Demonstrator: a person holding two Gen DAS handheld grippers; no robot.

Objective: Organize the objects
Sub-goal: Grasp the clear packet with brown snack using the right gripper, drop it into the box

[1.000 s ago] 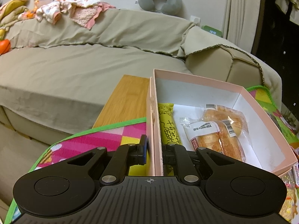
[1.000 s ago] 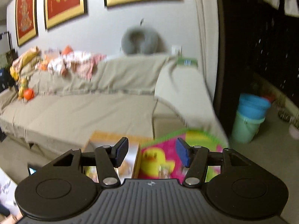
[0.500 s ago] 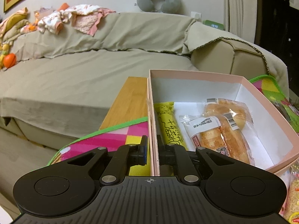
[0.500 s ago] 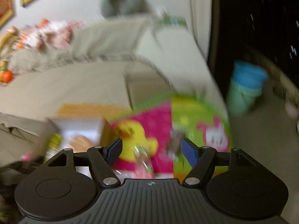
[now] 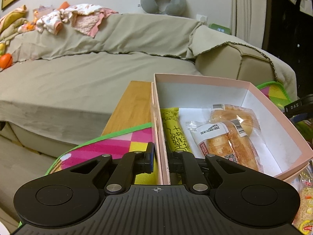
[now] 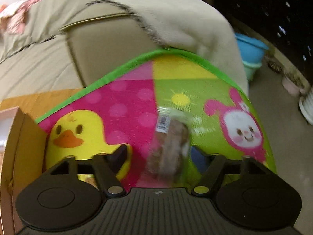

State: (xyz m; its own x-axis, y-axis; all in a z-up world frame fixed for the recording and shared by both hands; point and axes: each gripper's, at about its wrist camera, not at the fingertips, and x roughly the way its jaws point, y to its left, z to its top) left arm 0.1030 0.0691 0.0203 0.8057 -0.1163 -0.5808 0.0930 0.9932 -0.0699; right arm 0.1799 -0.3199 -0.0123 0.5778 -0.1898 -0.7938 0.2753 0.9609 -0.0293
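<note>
The pink box wall is pinched by the left claw, while a wrapped snack is straddled, unpressed, by the right claw, whose jaws have just been closing.

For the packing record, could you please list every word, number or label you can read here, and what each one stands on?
"Heese", with further characters I cannot make out: yellow snack packet in the pink box.
"18:40": green clock behind the sofa.
"DAS": black object at the right edge.
Date sticker on the bread packet: too small to read.
Barcode label on the brown snack: blurred.
</note>
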